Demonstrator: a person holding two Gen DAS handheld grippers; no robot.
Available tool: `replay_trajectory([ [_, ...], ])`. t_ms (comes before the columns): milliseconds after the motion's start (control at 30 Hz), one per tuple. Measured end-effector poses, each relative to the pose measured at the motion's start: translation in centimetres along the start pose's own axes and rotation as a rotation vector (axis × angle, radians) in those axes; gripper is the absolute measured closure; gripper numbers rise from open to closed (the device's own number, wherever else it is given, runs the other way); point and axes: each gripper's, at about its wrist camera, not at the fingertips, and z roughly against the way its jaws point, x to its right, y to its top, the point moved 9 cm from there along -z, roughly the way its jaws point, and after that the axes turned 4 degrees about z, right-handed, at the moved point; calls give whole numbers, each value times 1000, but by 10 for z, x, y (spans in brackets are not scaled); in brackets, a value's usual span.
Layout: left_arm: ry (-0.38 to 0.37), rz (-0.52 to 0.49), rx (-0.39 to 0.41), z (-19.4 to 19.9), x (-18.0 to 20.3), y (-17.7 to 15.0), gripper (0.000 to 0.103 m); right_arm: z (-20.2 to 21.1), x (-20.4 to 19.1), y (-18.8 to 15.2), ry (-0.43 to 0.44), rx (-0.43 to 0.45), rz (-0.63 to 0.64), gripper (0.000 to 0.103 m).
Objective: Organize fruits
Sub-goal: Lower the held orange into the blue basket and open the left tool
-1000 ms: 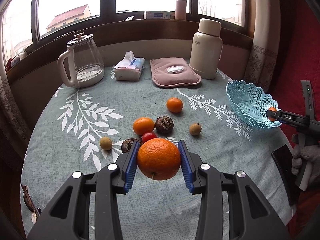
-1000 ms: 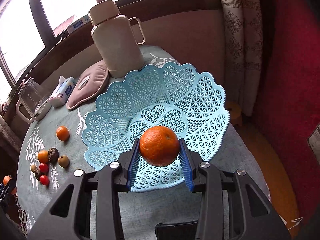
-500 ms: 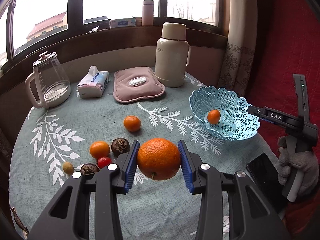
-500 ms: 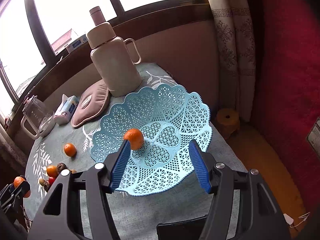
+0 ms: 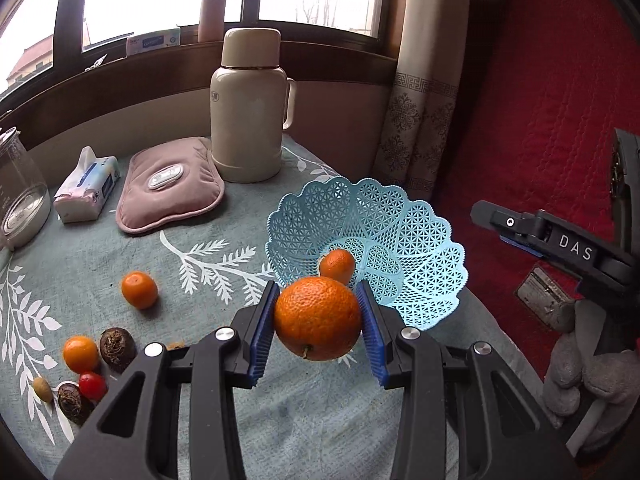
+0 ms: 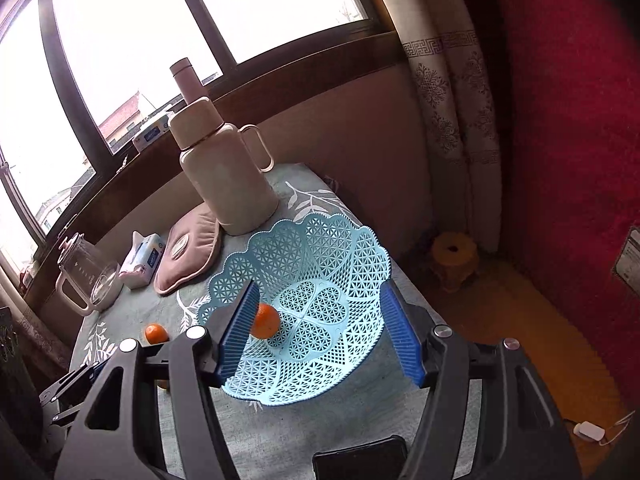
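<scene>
The tabletop [image 5: 320,420], under its leaf-print cloth, carries the blue lattice basket [image 5: 420,240] near its right edge, and in the left wrist view that basket now sits much closer and more central than a second ago, just behind the left gripper [image 5: 318,330]. The left gripper's jaws pinch a large orange [image 5: 318,324] exactly as before, held above the cloth at the basket's near rim. The right gripper [image 6: 320,334] has let go: its jaws, which clamped a small orange [image 6: 266,320] a second ago, are spread wide over the basket and opening, with nothing pressed between them. That small orange now lies inside the basket by its left wall. A mandarin [image 5: 139,290] and the cluster of small fruits [image 5: 86,364] stay on the cloth at left.
</scene>
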Motion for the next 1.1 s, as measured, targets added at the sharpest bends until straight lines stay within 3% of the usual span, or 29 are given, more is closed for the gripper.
replay_trajectory([
  [233, -22, -13, -47, -33, 18, -4, 63, 2, 1, 1, 5, 5, -9, 38],
  [433, -36, -69, -32, -42, 29, -5, 62, 2, 0, 1, 0, 4, 2, 38],
  [533, -30, -63, -4, -39, 26, -1, 38, 0, 0, -1, -2, -2, 2, 38],
  [633, -26, -31, 5, -36, 16, 2, 33, 0, 0, -1, -4, -2, 1, 38],
  [700, -18, -8, 16, -33, 8, 4, 22, -1, -2, -1, -5, -2, 2, 38],
  [1100, 26, 85, 54, -15, -26, 5, 11, 1, -3, 0, 3, 18, -14, 29],
])
